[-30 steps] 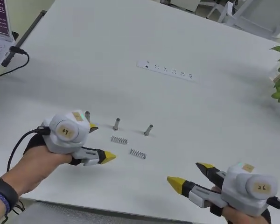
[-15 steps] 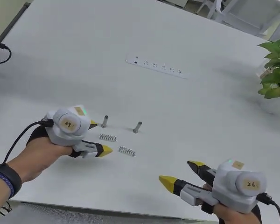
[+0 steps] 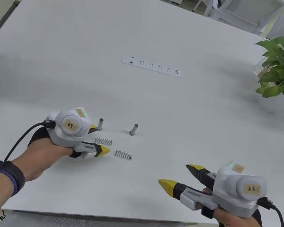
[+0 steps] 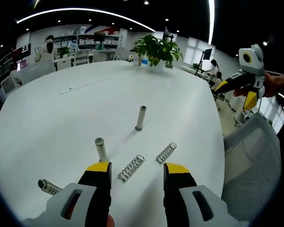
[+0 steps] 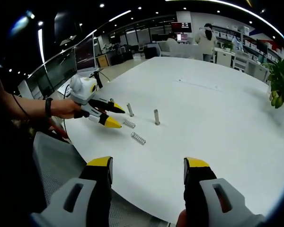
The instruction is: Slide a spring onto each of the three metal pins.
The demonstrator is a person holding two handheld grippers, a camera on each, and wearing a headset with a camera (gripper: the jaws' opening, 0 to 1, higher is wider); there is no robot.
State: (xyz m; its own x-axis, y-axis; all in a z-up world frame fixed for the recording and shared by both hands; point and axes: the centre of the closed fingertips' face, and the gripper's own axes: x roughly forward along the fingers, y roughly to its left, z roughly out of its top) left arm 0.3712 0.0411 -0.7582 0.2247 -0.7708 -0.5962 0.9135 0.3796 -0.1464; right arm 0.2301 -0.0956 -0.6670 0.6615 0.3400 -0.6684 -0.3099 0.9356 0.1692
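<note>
The left gripper (image 3: 98,138) was held low over the white table (image 3: 61,56), with its jaws spread wide and nothing between them. Two springs lay flat on the table. In the left gripper view, the near spring (image 4: 131,168) lay just ahead of the gap between the jaw tips. The far spring (image 4: 165,152) lay just beside it, a little further out. Two bare pins stood upright: the near pin (image 4: 101,149) just beyond one jaw tip, and the far pin (image 4: 140,118) further out on the table. At the lower edge of that view, beside the same jaw, sat a coiled piece (image 4: 48,187). It may have been a third pin with a spring on it, but too little of it showed to be sure. The right gripper (image 3: 181,176) was near the front edge of the table, well apart from the pins and springs. Its jaws were also wide and empty. A power strip (image 3: 150,66) lay further back, and a plant (image 3: 274,71) stood at the right side.
</note>
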